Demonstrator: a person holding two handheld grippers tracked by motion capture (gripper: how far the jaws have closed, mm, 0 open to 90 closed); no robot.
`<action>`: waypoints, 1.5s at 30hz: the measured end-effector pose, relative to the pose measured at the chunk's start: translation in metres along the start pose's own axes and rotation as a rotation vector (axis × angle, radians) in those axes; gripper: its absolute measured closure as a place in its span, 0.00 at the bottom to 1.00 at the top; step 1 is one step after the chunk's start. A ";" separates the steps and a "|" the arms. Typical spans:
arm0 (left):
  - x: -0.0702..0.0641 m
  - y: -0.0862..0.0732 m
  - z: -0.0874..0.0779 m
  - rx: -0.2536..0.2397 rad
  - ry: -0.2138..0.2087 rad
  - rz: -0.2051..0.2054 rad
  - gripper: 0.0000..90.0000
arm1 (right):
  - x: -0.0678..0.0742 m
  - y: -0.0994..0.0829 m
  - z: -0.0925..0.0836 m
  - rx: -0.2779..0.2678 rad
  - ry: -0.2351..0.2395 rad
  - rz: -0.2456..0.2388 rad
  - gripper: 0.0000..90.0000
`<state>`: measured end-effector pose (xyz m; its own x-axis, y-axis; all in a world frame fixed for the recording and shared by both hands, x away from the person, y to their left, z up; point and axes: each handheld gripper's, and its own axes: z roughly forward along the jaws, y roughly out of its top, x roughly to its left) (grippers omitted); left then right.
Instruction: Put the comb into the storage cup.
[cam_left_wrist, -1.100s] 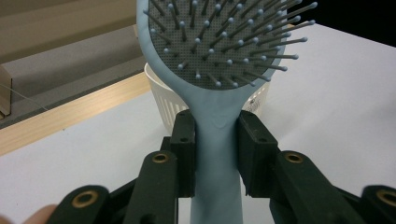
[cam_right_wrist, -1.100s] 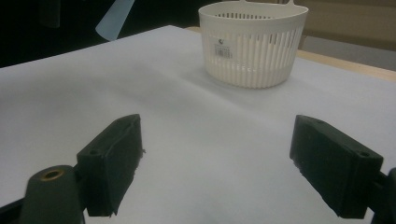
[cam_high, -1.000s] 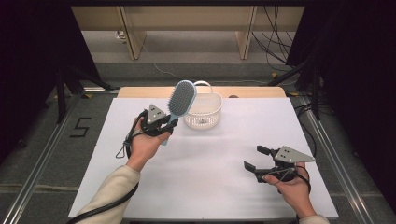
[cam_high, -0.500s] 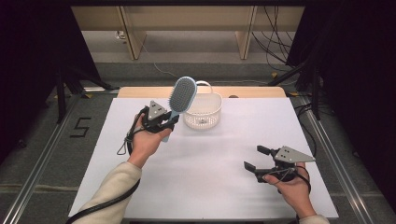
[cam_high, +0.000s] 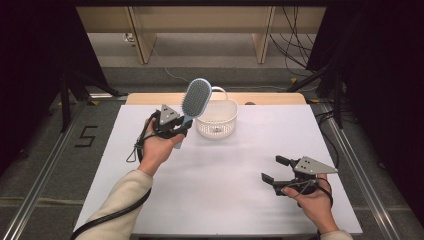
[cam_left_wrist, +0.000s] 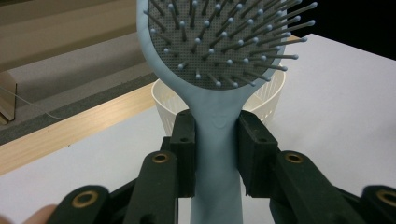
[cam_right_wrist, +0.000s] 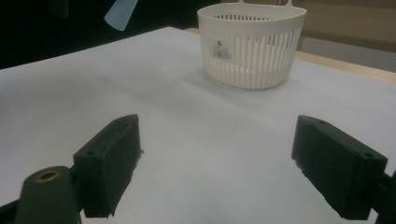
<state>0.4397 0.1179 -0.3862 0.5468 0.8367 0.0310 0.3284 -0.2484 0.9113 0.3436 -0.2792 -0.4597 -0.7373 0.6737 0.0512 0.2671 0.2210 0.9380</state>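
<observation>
The high view looks forward and down over the white table (cam_high: 225, 175), while both gripper views look along black jaws, close and low, sharing the white slotted plastic basket (cam_right_wrist: 252, 44) near the table's far edge.

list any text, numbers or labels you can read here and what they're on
"5": a dark numeral on the grey floor left of the table, in the high view.
Sticker on the white basket: barcode and small print, too blurred to read.
Nothing readable on the hairbrush.

Bare white table (cam_high: 235, 175) all round, lone obstacle the basket (cam_high: 216, 119) at the back.
</observation>
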 end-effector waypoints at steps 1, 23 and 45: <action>0.000 0.000 0.000 -0.002 0.000 0.000 0.78 | 0.000 0.000 0.000 0.000 0.000 0.000 0.18; 0.001 0.008 0.006 -0.005 0.004 0.003 0.78 | -0.001 -0.001 0.000 -0.002 -0.011 0.000 0.17; 0.000 0.026 0.014 -0.019 0.001 0.017 0.78 | -0.001 -0.001 0.000 -0.001 -0.012 0.003 0.17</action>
<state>0.4592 0.1041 -0.3682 0.5512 0.8330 0.0472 0.3040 -0.2532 0.9184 0.3441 -0.2796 -0.4606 -0.7288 0.6829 0.0502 0.2686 0.2178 0.9383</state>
